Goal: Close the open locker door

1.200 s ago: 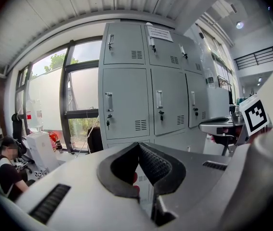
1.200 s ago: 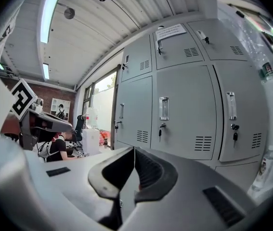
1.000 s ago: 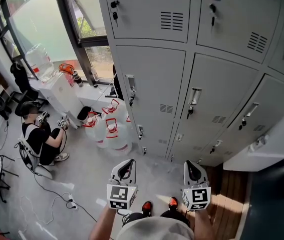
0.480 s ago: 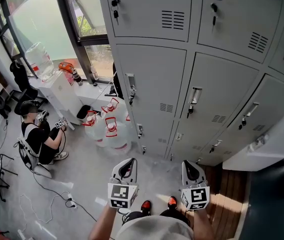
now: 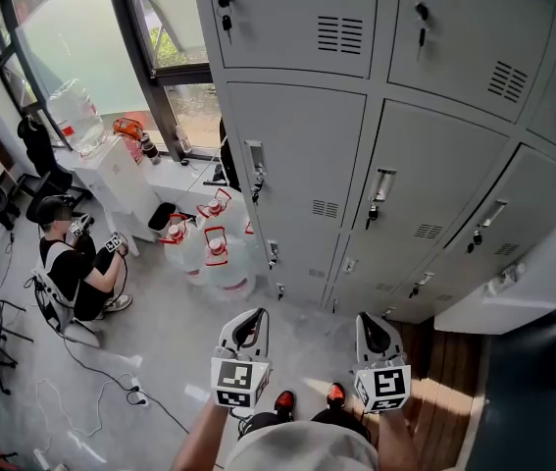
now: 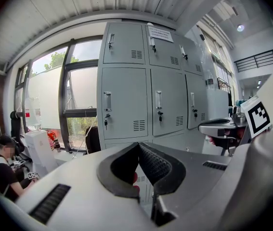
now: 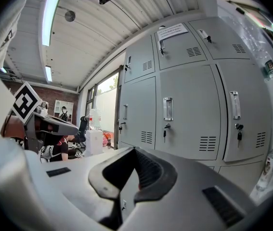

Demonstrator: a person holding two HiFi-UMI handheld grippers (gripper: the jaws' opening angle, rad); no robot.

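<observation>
A bank of grey lockers fills the wall ahead; every door facing me looks closed, each with a handle and a key. A pale slab juts out from the row at the far right; I cannot tell whether it is an open door. My left gripper and right gripper are held low over the floor, well short of the lockers. Both are shut and empty. The left gripper view faces the lockers and shows the right gripper. The right gripper view also faces the lockers.
A person sits on the floor at the left by a white water dispenser. Several water jugs stand at the foot of the lockers. Cables and a power strip lie on the floor. My shoes show below the grippers.
The head view has drifted slightly, so the lockers sit a touch lower in frame. Both grippers stay shut in about the same place.
</observation>
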